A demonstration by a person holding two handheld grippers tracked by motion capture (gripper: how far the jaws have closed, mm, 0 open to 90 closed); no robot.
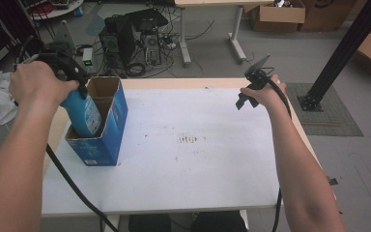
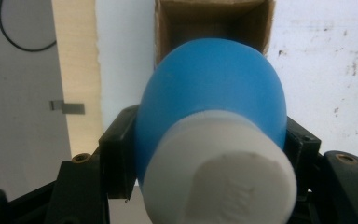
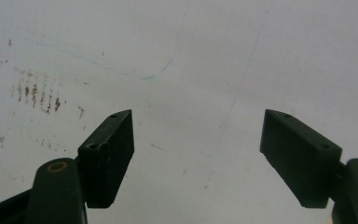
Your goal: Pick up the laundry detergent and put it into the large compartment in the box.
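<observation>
Blue bottle (image 2: pixel 209 88) with its white cap (image 2: pixel 219 172) sits clamped in my left tool (image 1: pixel 79 87), lower half inside the open cardboard box (image 1: pixel 113 128) on the white surface (image 1: pixel 198 159). My right tool (image 3: pixel 198 154) hangs wide open, holding nothing.

We are counting one blue bottle (image 1: pixel 84 113) with a white cap (image 2: pixel 221 179), one blue carton (image 1: pixel 107 126), and two grippers: left (image 1: pixel 75 72), right (image 1: pixel 251 89).

high view: above, facing forward-down | gripper views: close, facing down — all share white table (image 1: pixel 183 159)
</observation>
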